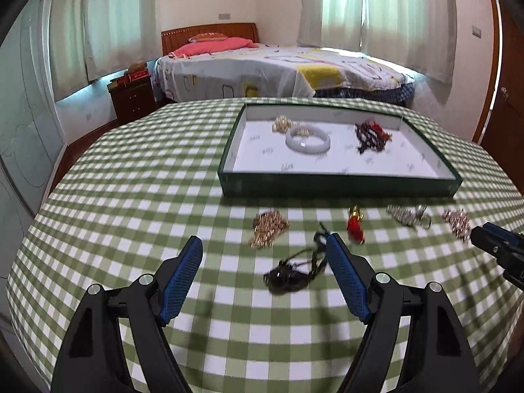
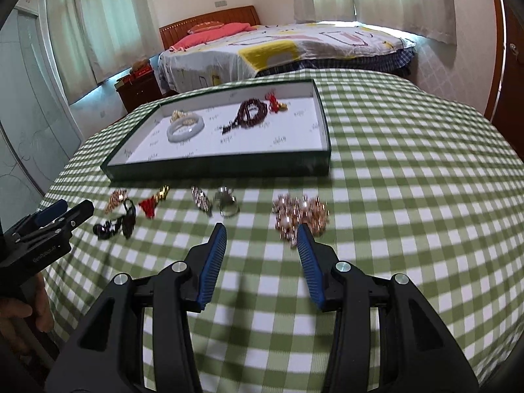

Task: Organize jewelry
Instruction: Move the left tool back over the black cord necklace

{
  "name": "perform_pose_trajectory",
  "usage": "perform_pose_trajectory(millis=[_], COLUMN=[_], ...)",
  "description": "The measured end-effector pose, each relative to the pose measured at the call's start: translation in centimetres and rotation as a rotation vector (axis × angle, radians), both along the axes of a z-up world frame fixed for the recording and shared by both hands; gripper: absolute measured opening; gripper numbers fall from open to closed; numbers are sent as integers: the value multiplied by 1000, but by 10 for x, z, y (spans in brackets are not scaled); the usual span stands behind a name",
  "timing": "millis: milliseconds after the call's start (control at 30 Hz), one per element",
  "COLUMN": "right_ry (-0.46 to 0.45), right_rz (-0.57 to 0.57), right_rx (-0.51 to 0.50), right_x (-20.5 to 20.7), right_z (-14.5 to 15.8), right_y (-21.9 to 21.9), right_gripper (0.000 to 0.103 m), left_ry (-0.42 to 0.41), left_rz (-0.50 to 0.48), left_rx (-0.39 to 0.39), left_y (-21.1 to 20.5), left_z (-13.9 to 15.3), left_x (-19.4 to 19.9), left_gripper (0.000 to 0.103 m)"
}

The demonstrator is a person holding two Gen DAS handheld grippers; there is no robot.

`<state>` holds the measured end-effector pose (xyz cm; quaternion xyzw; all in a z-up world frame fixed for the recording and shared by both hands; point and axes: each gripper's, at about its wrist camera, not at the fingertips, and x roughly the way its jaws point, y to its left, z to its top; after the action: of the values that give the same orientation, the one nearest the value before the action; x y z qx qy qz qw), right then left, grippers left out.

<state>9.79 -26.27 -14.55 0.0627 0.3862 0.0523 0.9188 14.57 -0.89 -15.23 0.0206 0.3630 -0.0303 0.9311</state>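
A shallow dark-green tray with a white printed lining (image 1: 337,187) sits on the tabletop covered in green-and-white checked cloth (image 1: 131,177). Inside it lie a pale, smooth round bangle (image 1: 307,140), a small gold-coloured beaded cluster (image 1: 282,123) touching the bangle's far side, and a string of dark red beads with a red tassel (image 1: 371,135) further right.

In front of the tray, loose on the cloth, is a row of pieces: a gold-toned chain heap (image 1: 269,226), a black corded pendant necklace (image 1: 296,270), a red tassel with a gold cap (image 1: 356,226), a silver sparkly strip beside a silver ring (image 1: 409,216), and a rose-gold pearl cluster (image 2: 299,214).

The left wrist view shows the black necklace close up, while the pearl cluster is blurred and partly cut off by the other tool near its right edge. The right wrist view shows that cluster plainly, and also part of a person's hand (image 2: 19,314) gripping the left handle at the lower left.

The left tool (image 1: 263,244) has its blue-padded fingers spread wide, empty; the black necklace lies just beside the inner face of its right finger, its cord crossing that fingertip. The right tool (image 2: 262,233) is parted more narrowly, gripping nothing, with the pearl cluster just ahead of its right fingertip.
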Motion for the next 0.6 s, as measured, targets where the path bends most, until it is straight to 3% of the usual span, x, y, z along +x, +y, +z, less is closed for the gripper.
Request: perform_pose_trajectory(millis=[133,367,500,600], right_ry=[5,9,17,21], right_rz=[6,15,18,18], right_rx=[5,7,12,15], right_x=[-2,-1,0,1], right_z=[-2,-3,-5,-7], right_y=[1,4,4,4], right_gripper=[44,44,44,44], left_ry=[29,61,88,106], left_rz=[-18,-56,-97,-106], left_rx=[-1,-13,-30,-59], left_y=[1,-3,-6,-3], left_z=[-8,-16,-22,-26], left_x=[4,8,9,9], left_gripper=[65,64,44,39])
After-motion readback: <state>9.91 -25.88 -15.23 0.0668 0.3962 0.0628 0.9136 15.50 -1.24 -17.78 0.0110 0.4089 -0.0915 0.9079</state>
